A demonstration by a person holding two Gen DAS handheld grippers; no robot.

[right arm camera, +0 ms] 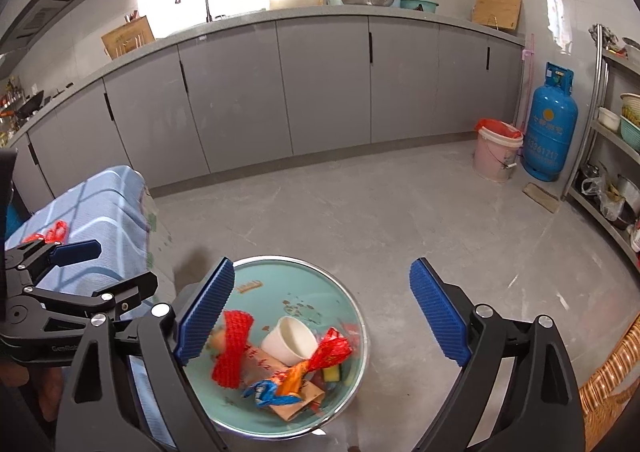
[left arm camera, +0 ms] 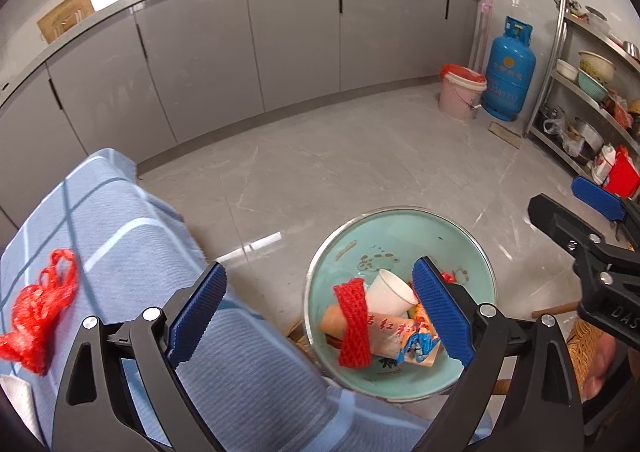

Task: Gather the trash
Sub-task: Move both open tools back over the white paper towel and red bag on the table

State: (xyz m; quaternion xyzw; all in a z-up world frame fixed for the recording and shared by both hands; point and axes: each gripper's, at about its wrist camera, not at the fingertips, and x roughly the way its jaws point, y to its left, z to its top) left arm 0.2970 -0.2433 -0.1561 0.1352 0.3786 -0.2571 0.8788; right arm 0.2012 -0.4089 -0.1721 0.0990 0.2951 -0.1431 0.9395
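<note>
A teal enamel basin (left arm camera: 400, 236) sits low beside a table covered with a blue checked cloth (left arm camera: 120, 219). In the basin lie a red foam net (left arm camera: 353, 322), a white paper cup (left arm camera: 390, 292) and an orange and blue wrapper (left arm camera: 416, 340). A crumpled red plastic bag (left arm camera: 38, 312) rests on the cloth. My left gripper (left arm camera: 320, 272) is open and empty, spanning the cloth's edge and the basin. My right gripper (right arm camera: 322, 266) hangs open and empty over the basin (right arm camera: 280, 276), above the net (right arm camera: 234, 348), cup (right arm camera: 290, 342) and wrapper (right arm camera: 308, 368).
Grey cabinets (right arm camera: 320, 91) line the far wall. A pink bucket (right arm camera: 496, 155) and a blue gas cylinder (right arm camera: 550, 127) stand at the right, beside a metal shelf rack (left arm camera: 580, 91) with bowls and pots. A wicker item (right arm camera: 612, 372) sits at the lower right.
</note>
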